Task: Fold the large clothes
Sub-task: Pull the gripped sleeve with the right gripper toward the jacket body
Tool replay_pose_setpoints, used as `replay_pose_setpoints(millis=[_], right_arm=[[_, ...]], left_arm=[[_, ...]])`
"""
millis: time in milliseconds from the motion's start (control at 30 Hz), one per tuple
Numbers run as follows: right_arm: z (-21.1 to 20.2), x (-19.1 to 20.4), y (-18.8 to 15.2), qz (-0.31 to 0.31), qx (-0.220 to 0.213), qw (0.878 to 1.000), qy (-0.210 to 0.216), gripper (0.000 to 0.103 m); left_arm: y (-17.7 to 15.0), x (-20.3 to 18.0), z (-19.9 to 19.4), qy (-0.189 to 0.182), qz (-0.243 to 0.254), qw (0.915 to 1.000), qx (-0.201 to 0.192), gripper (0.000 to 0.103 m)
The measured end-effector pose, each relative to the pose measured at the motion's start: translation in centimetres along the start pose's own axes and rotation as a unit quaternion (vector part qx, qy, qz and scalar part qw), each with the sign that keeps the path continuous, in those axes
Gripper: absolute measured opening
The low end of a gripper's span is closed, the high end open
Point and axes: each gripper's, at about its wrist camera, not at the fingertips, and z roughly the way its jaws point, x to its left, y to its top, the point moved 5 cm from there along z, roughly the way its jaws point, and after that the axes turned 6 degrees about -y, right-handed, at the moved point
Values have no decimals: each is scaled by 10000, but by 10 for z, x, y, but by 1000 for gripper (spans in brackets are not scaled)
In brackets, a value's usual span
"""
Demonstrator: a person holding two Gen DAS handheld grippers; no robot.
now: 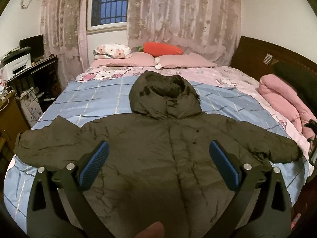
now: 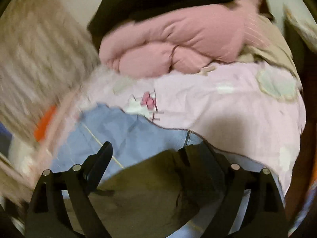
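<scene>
A dark olive hooded jacket (image 1: 158,136) lies face up on the bed (image 1: 89,99), sleeves spread out to both sides and hood (image 1: 164,95) pointing toward the pillows. My left gripper (image 1: 158,146) hovers open over the jacket's lower front, and its blue pads (image 1: 95,164) stand far apart with nothing between them. In the blurred right wrist view, the right gripper (image 2: 150,158) is open over the end of the jacket's sleeve (image 2: 148,188). The sleeve lies between the spread fingers and neither pad presses on it.
A folded pink quilt (image 1: 281,97) (image 2: 178,45) sits at the bed's right edge near the dark headboard (image 1: 257,53). Pink pillows (image 1: 142,60) and a carrot plush (image 1: 162,48) lie by the curtained wall. A dark cabinet (image 1: 35,75) stands left of the bed.
</scene>
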Motion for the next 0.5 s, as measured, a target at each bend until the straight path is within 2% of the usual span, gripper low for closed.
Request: replay_pose_setpoints(millis=[67, 100, 133, 233, 300, 333, 400, 500], right_arm=[[-23, -11, -11, 478, 77, 9974, 540, 89], [-31, -14, -26, 635, 335, 9938, 854, 89], [-35, -16, -38, 706, 524, 9911, 996, 89], [-33, -31, -87, 929, 1059, 9855, 948, 89], [-19, -41, -107, 1173, 1306, 9799, 949, 84], [-14, -43, -110, 1236, 1351, 9784, 959, 82], [2, -45, -116, 1440, 1436, 9743, 970, 70], [23, -39, -120, 1642, 1617, 9672, 1073, 67]], left_arm=[[0, -3, 0, -49, 13, 10000, 10, 101], [0, -3, 1, -52, 13, 10000, 6, 101], [0, -3, 0, -60, 2, 10000, 2, 101], [-1, -5, 0, -92, -37, 9999, 15, 101], [-2, -6, 0, -86, -24, 10000, 26, 101], [-3, -7, 0, -88, -18, 10000, 31, 101], [-2, -6, 0, -94, -26, 9999, 35, 101], [-3, -6, 1, -73, -34, 10000, 40, 101]])
